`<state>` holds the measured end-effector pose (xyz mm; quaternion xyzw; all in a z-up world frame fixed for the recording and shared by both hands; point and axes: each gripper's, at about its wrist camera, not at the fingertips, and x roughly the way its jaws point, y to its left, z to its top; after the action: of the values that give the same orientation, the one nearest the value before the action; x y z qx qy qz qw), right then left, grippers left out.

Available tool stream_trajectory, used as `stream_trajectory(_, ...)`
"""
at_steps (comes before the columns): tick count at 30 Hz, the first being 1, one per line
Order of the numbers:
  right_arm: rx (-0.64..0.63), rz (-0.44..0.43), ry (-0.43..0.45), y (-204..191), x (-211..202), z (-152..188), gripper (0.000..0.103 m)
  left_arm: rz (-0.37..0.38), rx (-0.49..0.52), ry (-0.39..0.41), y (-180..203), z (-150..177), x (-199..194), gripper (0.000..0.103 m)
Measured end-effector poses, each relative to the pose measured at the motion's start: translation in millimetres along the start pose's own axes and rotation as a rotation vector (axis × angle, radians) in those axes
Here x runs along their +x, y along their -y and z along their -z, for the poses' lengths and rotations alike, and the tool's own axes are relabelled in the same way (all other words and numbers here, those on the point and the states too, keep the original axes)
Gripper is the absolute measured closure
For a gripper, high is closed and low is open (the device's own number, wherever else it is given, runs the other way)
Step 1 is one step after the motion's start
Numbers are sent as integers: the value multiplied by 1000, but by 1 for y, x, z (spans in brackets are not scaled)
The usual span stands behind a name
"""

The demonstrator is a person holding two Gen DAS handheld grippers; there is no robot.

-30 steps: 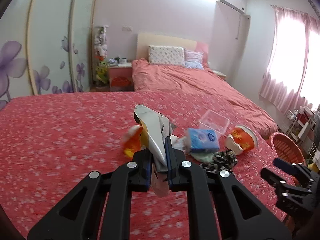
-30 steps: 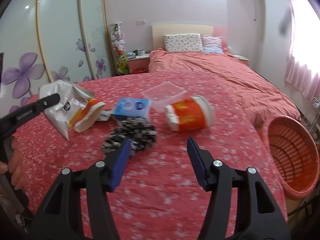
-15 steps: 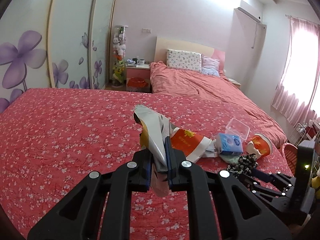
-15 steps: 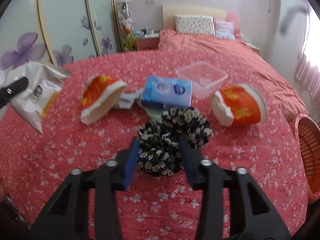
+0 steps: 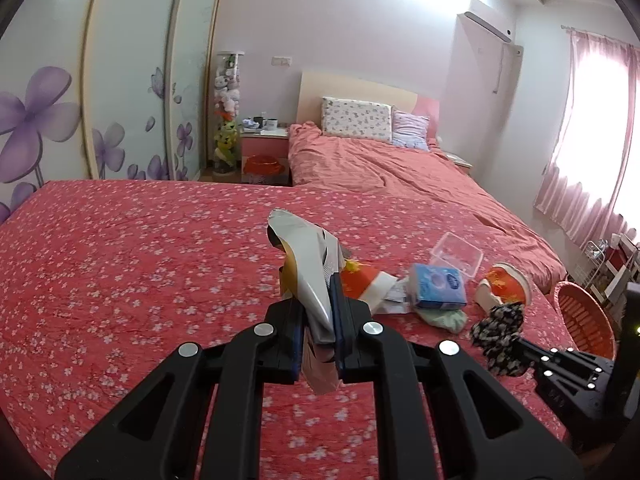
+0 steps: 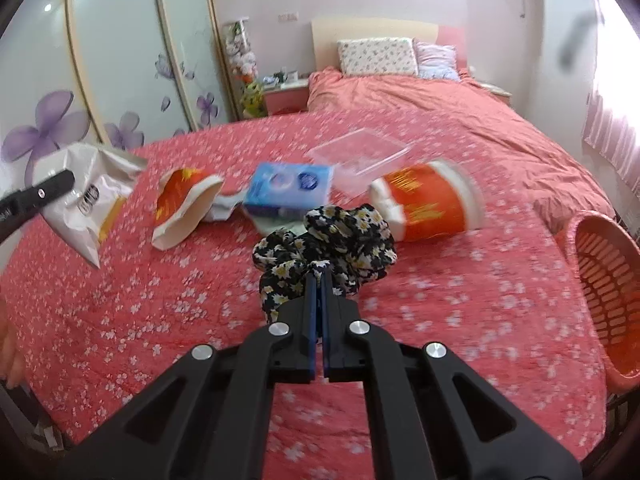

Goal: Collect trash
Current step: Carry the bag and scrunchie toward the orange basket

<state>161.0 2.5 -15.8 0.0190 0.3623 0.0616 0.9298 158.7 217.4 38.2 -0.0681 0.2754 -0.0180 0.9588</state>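
The left gripper (image 5: pixel 318 312) pinches a crumpled silver snack wrapper (image 5: pixel 306 264); the right gripper (image 6: pixel 319 280) clamps a black floral cloth scrunchie (image 6: pixel 326 236) above the red bedspread (image 6: pixel 160 304), near its right edge. Carry both steadily over the orange basket (image 6: pixel 608 280) before letting go.

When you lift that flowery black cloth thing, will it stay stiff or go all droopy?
Probably droopy: the flowery cloth bunches in soft ruffles around the shut right gripper. It looks light, since a thin pinch holds it. It likely won't roll like the orange cup.
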Motion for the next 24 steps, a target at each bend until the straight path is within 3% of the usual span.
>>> stream_trajectory(24,141,149,175,103,-81,0,100,194,94,1,103,4,-10,91)
